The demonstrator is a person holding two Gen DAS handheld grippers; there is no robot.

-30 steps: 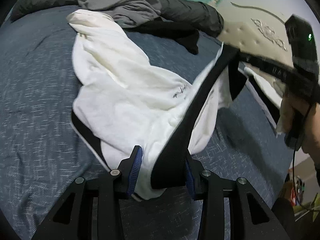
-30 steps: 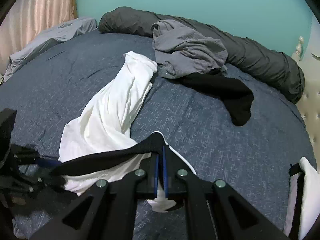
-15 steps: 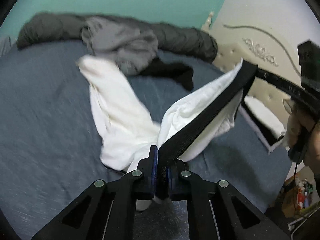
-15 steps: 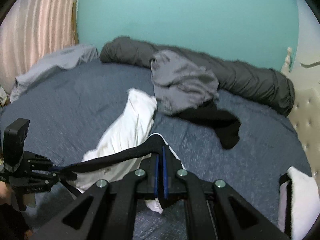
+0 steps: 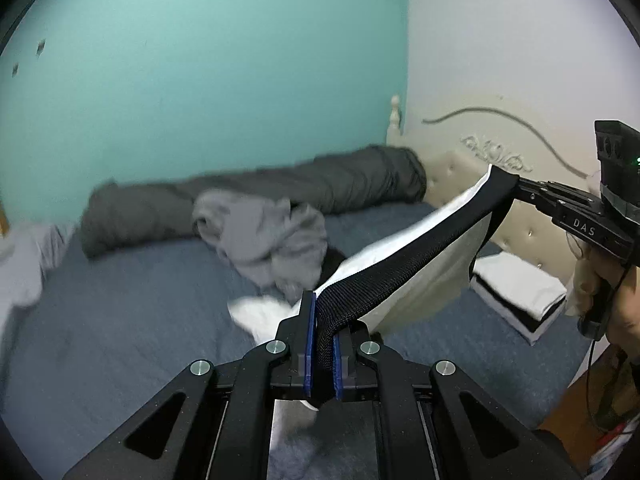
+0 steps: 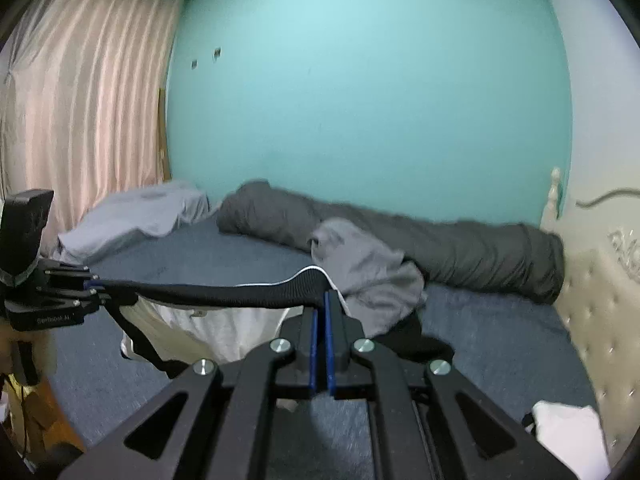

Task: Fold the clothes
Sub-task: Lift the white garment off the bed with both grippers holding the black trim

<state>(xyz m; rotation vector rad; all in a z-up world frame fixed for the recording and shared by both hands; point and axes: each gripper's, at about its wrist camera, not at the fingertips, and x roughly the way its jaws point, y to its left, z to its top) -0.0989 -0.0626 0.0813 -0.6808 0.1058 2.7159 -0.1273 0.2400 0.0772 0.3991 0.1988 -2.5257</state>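
Aloft: white shorts [image 5: 424,276], black waistband [image 5: 400,268] taut between left gripper [image 5: 321,336] and right gripper [image 6: 321,320], both clamped.

Flat turquoise painted wall [image 6: 360,92] behind a bed with blue-grey woven cover [image 6: 480,320]; pleated pale pink curtain [image 6: 80,92] at left; cream tufted headboard with carved scrollwork [image 5: 496,152] against a white side wall [image 5: 520,40].

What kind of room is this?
Most likely a bedroom: there's a bed with a tufted headboard, a rolled dark duvet and a pink curtain.
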